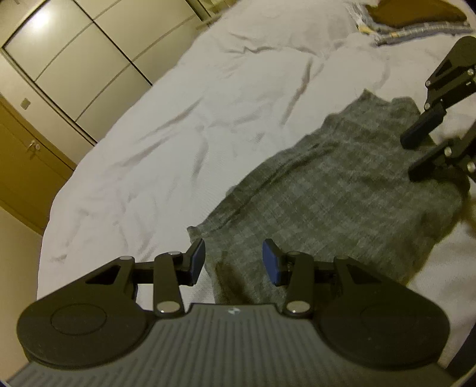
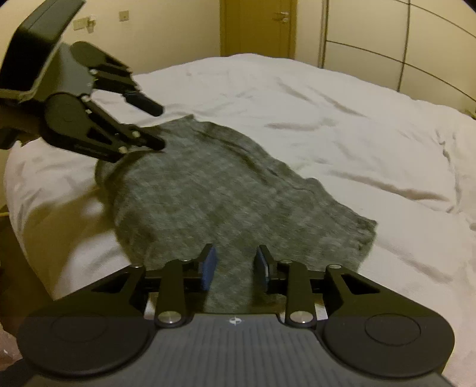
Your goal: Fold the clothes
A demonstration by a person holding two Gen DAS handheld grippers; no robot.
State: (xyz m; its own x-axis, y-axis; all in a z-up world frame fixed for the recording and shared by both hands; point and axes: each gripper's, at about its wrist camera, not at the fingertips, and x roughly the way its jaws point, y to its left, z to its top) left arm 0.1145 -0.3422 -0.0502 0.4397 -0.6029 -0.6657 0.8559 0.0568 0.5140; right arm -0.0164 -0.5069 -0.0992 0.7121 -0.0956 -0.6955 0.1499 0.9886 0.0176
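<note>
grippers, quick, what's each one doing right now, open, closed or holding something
Left tongs: open, nothing held, over the near edge of the grey garment.
Right tongs: open, pads apart, grey garment beneath them, not pinched.

A grey knitted garment (image 2: 214, 190) lies flat on the white-sheeted bed (image 1: 184, 125), near its edge. A folded pile of checked cloth (image 1: 416, 28) sits well apart at the far end. Cream panelled wardrobe doors (image 1: 77, 59) stand beyond the bed.

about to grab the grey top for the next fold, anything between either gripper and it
Nothing visible. The grey garment lies bare on the white bedsheet, directly under the open left gripper and open right gripper.
</note>
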